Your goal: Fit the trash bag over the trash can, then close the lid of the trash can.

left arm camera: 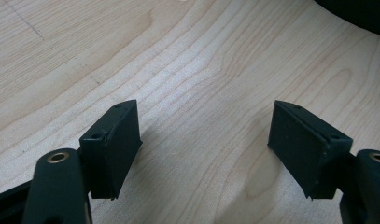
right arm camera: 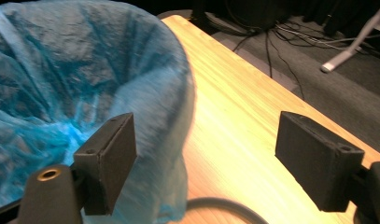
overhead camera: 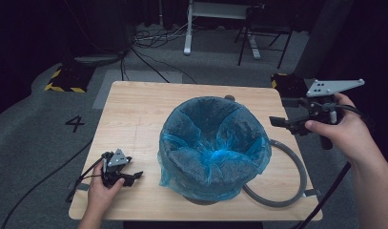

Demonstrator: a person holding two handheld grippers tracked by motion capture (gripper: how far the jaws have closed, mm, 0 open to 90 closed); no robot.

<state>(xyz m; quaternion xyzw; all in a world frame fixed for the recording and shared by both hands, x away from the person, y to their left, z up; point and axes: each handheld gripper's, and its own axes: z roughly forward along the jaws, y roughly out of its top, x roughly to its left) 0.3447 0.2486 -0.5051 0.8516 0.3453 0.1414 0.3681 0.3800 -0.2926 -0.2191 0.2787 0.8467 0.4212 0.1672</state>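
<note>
Left hand-held gripper (overhead camera: 134,175): low at about 8 o'clock of the worktop (overhead camera: 134,114), jaws spread wide over bare wood, holding nothing.
Bin (overhead camera: 213,143): round, lined with a blue plastic bag (right arm camera: 61,70), standing near the centre, slightly toward 5 o'clock; a grey hose (overhead camera: 296,171) curls round its 4 o'clock side.
Right hand-held gripper (overhead camera: 277,122): raised at 3 o'clock, just beside the bag's rim, jaws apart and empty, pointing toward 9 o'clock.

The bin (overhead camera: 201,198) is almost wholly hidden under its blue liner (overhead camera: 213,143), which also covers part of the grey hose (overhead camera: 296,167); the right gripper view is blurred.
</note>
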